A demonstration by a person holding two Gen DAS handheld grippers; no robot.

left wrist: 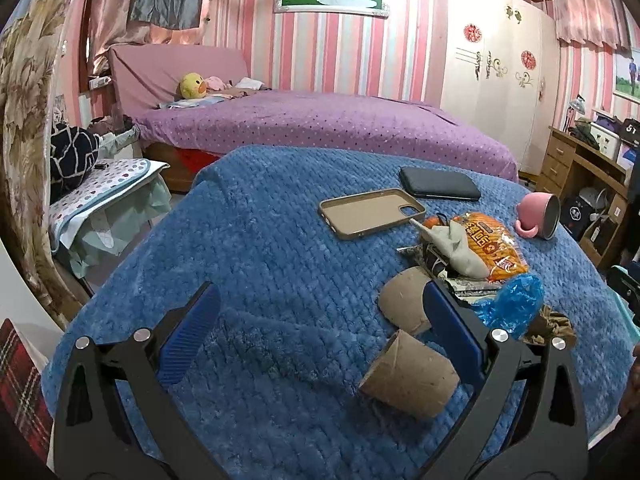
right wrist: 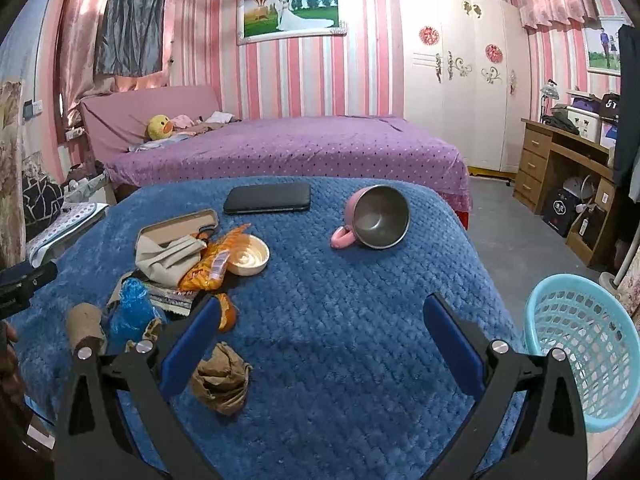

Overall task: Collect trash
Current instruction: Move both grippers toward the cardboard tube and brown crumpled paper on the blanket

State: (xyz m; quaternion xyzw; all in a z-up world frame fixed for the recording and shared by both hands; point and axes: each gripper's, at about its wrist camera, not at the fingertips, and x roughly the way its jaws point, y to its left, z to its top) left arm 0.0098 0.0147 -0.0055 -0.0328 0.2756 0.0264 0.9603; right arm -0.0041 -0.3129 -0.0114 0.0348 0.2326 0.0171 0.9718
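Trash lies on a blue blanket-covered table (left wrist: 260, 264). In the left wrist view, a cardboard tube (left wrist: 408, 380) lies between my open left gripper's (left wrist: 324, 308) fingers, near the right one; a second tube (left wrist: 404, 300), a blue plastic bag (left wrist: 512, 304), an orange snack wrapper (left wrist: 492, 244) and a grey crumpled rag (left wrist: 460, 248) lie beyond. In the right wrist view, my open, empty right gripper (right wrist: 324, 312) hovers over the blanket; a crumpled brown paper (right wrist: 222, 380) lies by its left finger. An orange peel (right wrist: 226, 316), the wrapper (right wrist: 212, 264) and the blue bag (right wrist: 132, 312) lie left.
A light blue mesh basket (right wrist: 580, 352) stands on the floor right of the table. A pink cup (right wrist: 372, 218) lies on its side; a black phone (right wrist: 268, 198), a phone case (left wrist: 372, 212) and a small white dish (right wrist: 248, 256) rest on the blanket. A purple bed (right wrist: 288, 148) stands behind.
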